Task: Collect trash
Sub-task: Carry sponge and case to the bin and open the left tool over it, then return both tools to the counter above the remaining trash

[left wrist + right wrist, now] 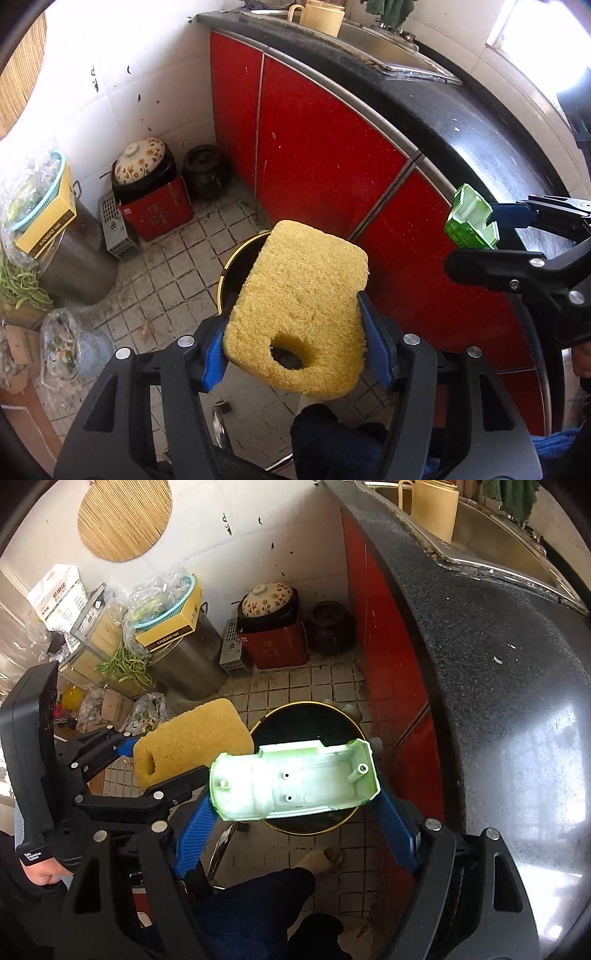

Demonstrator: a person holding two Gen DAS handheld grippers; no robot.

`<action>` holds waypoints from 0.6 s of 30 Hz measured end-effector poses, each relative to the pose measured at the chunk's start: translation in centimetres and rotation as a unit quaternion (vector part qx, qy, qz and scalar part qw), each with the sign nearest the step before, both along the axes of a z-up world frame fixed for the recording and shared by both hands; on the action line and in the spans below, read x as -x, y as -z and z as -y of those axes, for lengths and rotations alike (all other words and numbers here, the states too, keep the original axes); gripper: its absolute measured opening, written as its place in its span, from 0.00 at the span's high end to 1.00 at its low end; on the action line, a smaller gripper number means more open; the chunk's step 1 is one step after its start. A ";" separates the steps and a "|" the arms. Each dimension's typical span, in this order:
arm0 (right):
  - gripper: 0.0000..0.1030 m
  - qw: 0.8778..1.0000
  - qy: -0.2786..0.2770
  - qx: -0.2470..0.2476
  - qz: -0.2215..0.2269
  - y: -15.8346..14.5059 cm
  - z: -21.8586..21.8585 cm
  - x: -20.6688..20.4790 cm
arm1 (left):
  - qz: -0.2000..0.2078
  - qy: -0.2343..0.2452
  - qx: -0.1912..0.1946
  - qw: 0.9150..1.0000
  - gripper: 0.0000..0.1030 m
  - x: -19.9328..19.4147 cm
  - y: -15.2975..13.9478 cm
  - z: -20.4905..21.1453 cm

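**Mia:** What is the left gripper point(295, 325) holding?

**Ben:** A yellow sponge point(299, 302) with a hole in it. The blue fingers point(212, 354) squeeze it from both sides, open only as wide as the sponge.

**Mia:** And the right gripper point(295, 805)?

**Ben:** A green and white toy car shell point(295, 779), hollow side up. Its fingers press on the two ends of the shell.

**Mia:** Why are they up there?

**Ben:** I think so both can drop into the black trash bin point(280, 716) on the tiled floor point(317, 686). The shell hangs right over the bin. The sponge is over its left edge.

**Mia:** Do both cameras show the same?

**Ben:** No. In the left view the sponge hides most of the bin. The right view shows its round gold rim, and a foot in a sandal point(321, 858) beside it.
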State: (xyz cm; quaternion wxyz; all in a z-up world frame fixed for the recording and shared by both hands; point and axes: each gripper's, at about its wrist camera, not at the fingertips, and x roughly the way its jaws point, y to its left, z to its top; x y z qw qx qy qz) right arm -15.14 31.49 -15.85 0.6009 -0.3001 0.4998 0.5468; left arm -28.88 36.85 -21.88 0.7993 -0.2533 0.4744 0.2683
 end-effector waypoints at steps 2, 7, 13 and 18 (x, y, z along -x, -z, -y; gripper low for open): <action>0.24 1.000 0.003 0.000 -0.004 -0.3 0.1 -0.2 | 0.000 0.002 0.004 1.000 0.41 -0.1 0.3 -0.2; 0.24 1.000 0.005 -0.004 -0.004 -0.7 -0.8 -0.3 | 0.000 0.012 0.012 1.000 0.38 -0.5 0.8 -0.4; 0.23 1.000 0.005 0.009 -0.006 -0.4 -1.4 -0.5 | -0.002 0.016 0.008 1.000 0.19 -0.9 0.8 -0.4; 0.15 1.000 0.009 0.003 -0.011 -0.7 -1.0 -0.7 | -0.012 0.022 0.000 1.000 0.17 -1.0 0.4 -0.1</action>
